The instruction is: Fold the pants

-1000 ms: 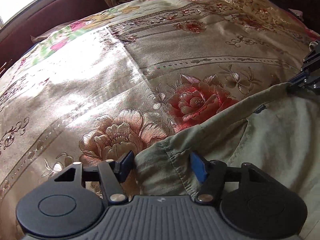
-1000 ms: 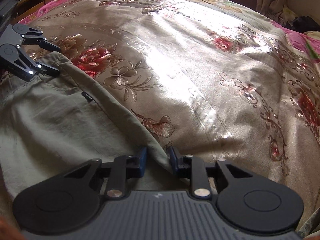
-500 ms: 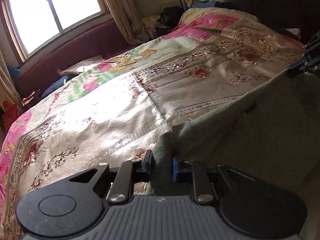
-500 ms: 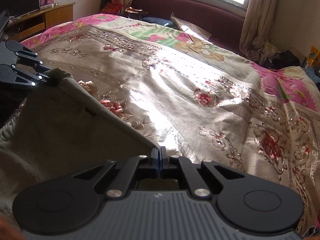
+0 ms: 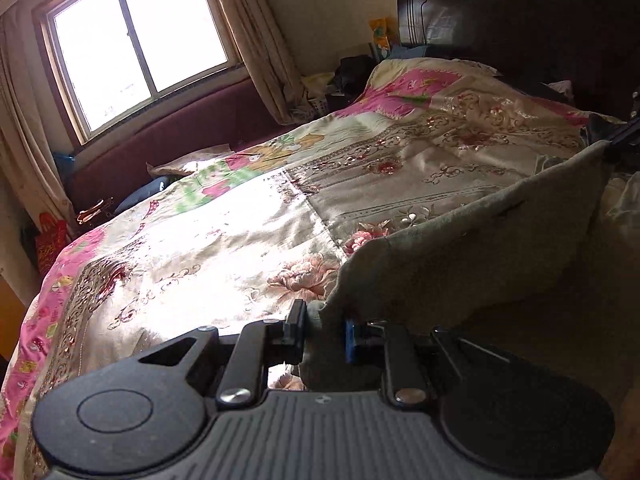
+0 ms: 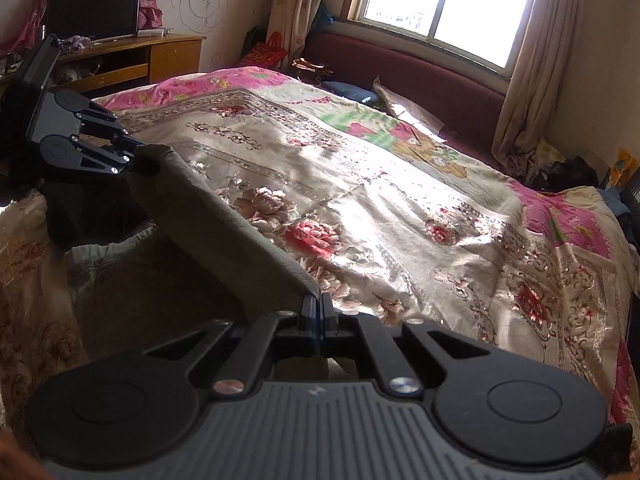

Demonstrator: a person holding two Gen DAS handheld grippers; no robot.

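Note:
Olive-green pants (image 5: 472,256) hang in the air above a bed, their top edge stretched taut between my two grippers. In the left wrist view my left gripper (image 5: 324,332) is shut on a thick bunch of the fabric at one corner. My right gripper (image 6: 316,316) pinches the other corner of the pants (image 6: 224,232), its pads pressed flat together on a thin edge. From the right wrist view the left gripper (image 6: 136,160) shows at the far left, clamped on the cloth. The lower part of the pants sags out of sight below.
A floral satin bedspread (image 5: 240,232) covers the bed beneath. A dark headboard (image 5: 520,20) stands behind, a window (image 6: 452,4) with curtains and a maroon bench along one wall, a wooden TV stand (image 6: 128,60) in the corner.
Both grippers closed on the edge of the pants and lifted it off the bedspread. The cloth, lying flat a second ago, now hangs taut between them, and the views have tilted up.

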